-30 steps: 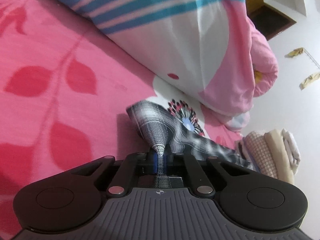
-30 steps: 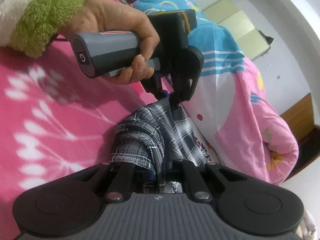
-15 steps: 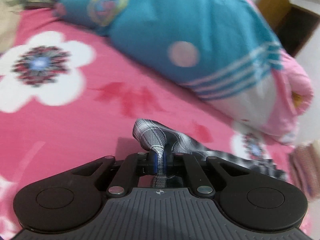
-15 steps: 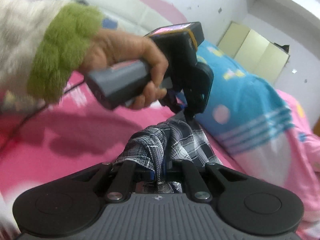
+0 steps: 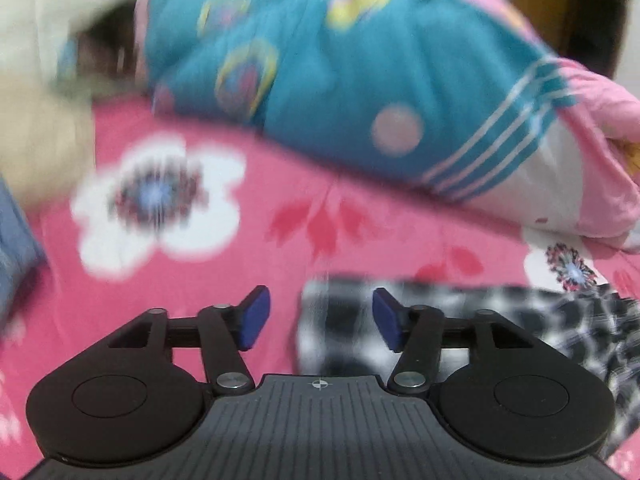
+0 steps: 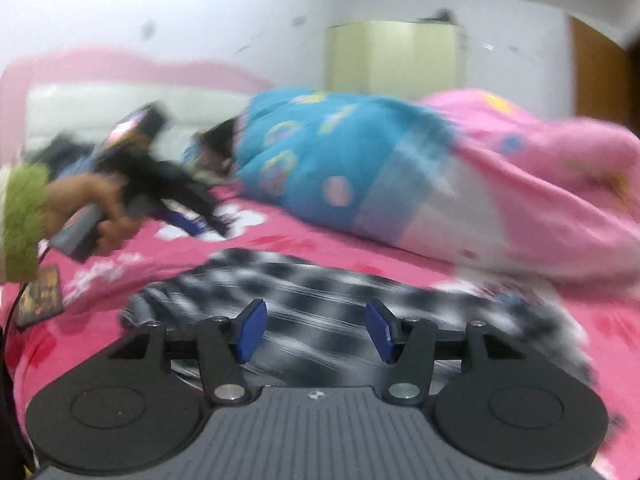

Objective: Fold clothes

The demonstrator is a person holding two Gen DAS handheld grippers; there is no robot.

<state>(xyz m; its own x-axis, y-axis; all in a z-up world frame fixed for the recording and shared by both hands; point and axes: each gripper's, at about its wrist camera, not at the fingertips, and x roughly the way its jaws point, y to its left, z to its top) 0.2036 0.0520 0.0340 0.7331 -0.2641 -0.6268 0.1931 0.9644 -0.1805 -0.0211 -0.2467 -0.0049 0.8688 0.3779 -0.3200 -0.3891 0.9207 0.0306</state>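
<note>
A black-and-white plaid garment (image 5: 500,320) (image 6: 320,288) lies spread on the pink flowered bedsheet (image 5: 240,264) (image 6: 168,256). My left gripper (image 5: 320,316) stands open above its left edge, blue pads apart with nothing between them. My right gripper (image 6: 316,330) is also open, hovering just over the cloth. In the right wrist view the left gripper (image 6: 192,216) appears at the left, held by a hand (image 6: 92,208) in a green fuzzy cuff, off the far left corner of the garment. Both views are blurred.
A bulky blue, white and pink quilt (image 5: 360,92) (image 6: 400,168) lies along the far side of the bed. A beige pillow (image 5: 36,152) is at the left, a small dark flat object (image 6: 40,296) rests on the sheet, and a wooden cabinet (image 5: 572,12) stands behind.
Both grippers have opened and let go of the plaid garment, which now lies on the sheet. The left gripper has drawn away to the left; both views swung quickly.
</note>
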